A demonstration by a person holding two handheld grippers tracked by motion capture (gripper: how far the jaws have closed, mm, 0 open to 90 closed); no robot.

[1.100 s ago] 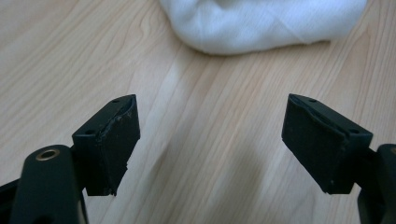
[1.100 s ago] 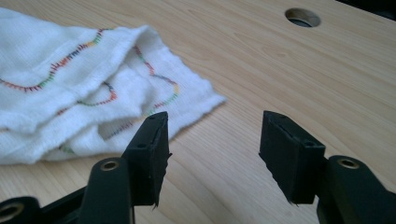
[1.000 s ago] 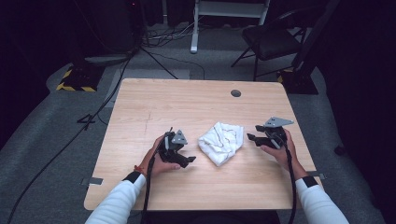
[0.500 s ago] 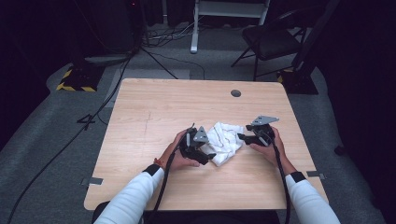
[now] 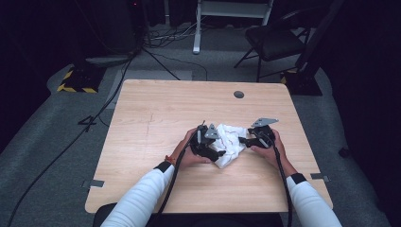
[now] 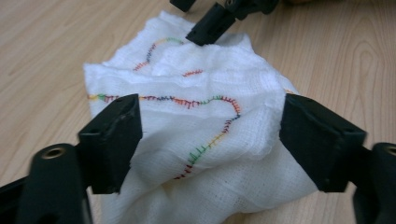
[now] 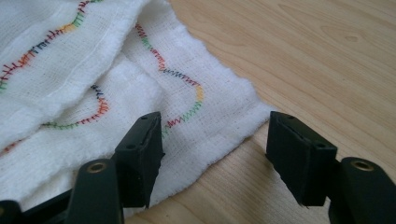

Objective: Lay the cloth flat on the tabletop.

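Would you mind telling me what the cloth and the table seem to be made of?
The cloth looks like soft white woven gauze, probably cotton: an open weave shows, with wavy multicoloured stitching along its edges. The table looks like pale wood or wood-look laminate, matte, with visible grain; which one I cannot tell.

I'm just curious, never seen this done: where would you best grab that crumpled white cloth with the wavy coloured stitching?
Probably the white stitched cloth's flat corner: it lies thin on the wooden table, so the right tool can slide in low from the side and pinch its edge.
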